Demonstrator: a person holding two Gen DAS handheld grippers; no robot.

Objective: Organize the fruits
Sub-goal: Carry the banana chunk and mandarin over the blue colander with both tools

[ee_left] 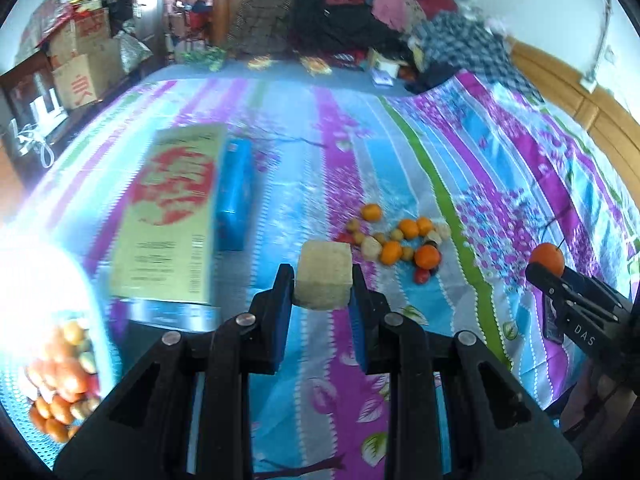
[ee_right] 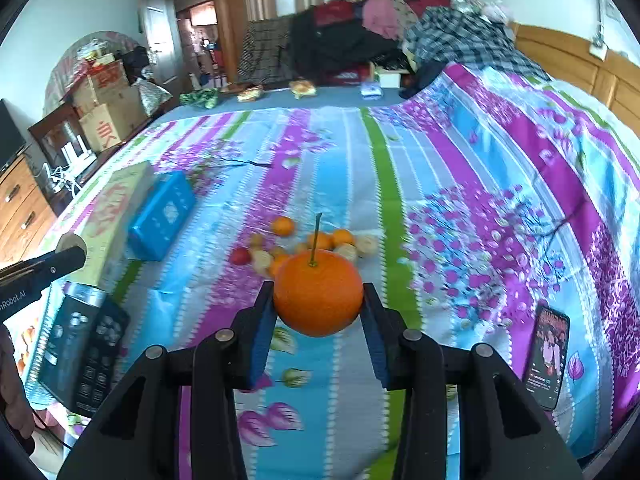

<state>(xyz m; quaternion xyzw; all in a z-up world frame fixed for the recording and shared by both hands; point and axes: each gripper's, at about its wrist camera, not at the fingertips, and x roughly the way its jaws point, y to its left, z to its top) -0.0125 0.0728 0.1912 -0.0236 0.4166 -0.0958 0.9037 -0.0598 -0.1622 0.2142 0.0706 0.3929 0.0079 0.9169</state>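
Note:
My left gripper (ee_left: pixel 322 280) is shut on a pale beige block (ee_left: pixel 324 272) and holds it above the bedspread. My right gripper (ee_right: pixel 318 296) is shut on a large orange (ee_right: pixel 318 292) with a stem, also lifted. A loose pile of small fruits (ee_left: pixel 396 240) lies on the striped floral bedspread (ee_left: pixel 304 160) ahead of both grippers. The same fruit pile (ee_right: pixel 304 244) shows just beyond the held orange. A container of mixed fruits (ee_left: pixel 60 380) sits at lower left, partly washed out by glare. The right gripper with its orange (ee_left: pixel 547 258) appears at the right edge.
A yellow box (ee_left: pixel 172 216) and a blue box (ee_left: pixel 236 196) lie left of the pile. Dark boxes (ee_right: pixel 80 344) sit near the bed's left edge, a phone (ee_right: pixel 548 356) at right. Piled clothes (ee_right: pixel 400 32) cover the far end; cartons (ee_right: pixel 104 112) stand at left.

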